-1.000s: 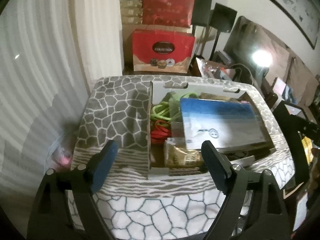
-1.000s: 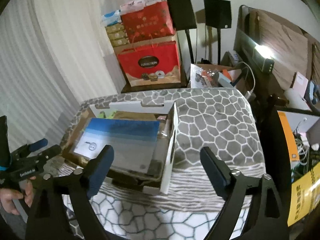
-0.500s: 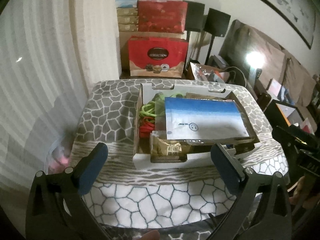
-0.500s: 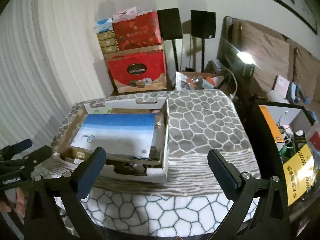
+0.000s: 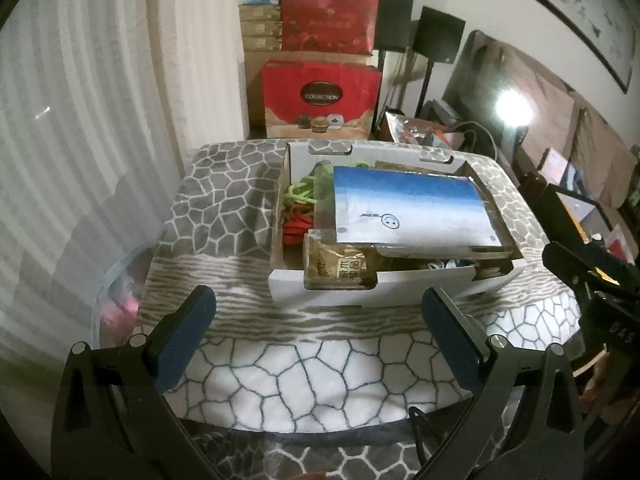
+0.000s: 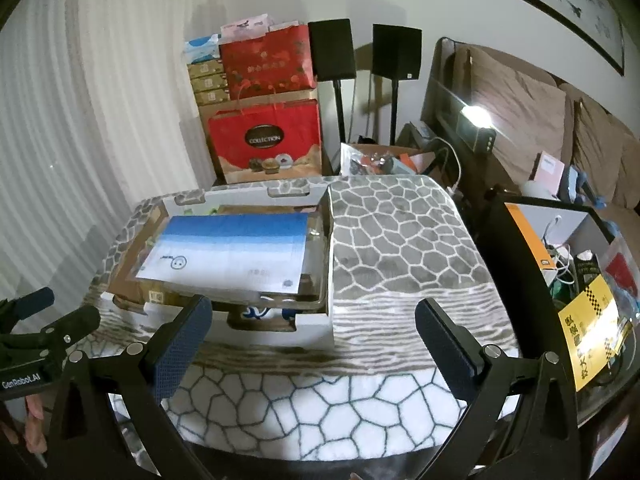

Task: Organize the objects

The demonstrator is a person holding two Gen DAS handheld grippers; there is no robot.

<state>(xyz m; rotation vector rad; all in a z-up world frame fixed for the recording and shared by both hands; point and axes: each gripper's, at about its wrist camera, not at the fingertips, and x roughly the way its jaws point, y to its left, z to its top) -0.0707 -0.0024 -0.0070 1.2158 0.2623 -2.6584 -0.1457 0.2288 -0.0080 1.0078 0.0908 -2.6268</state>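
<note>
A white cardboard box (image 5: pixel 332 294) (image 6: pixel 260 326) sits on a table under a grey stone-pattern cloth (image 5: pixel 224 208) (image 6: pixel 400 240). A blue-and-white flat packet (image 5: pixel 408 210) (image 6: pixel 236 252) lies on top of its contents, over a gold snack bag (image 5: pixel 340 266) and green and red cords (image 5: pixel 300 208). My left gripper (image 5: pixel 318 340) stands wide open, short of the box's near wall, nothing between its fingers. My right gripper (image 6: pixel 314 344) is also wide open and empty, before the box's right corner. Each gripper shows at the other view's edge.
Red gift bags (image 5: pixel 320 96) (image 6: pixel 264 140) and stacked boxes stand behind the table. Two black speakers (image 6: pixel 364 52) on stands, a sofa (image 6: pixel 520 120) and a bright lamp (image 6: pixel 474 116) are at the right. A cluttered shelf (image 6: pixel 580 272) flanks the table's right side; white curtains hang left.
Both grippers have drawn back from the box toward the table's near edge, and their jaws have spread wider. The box and its contents have not moved.
</note>
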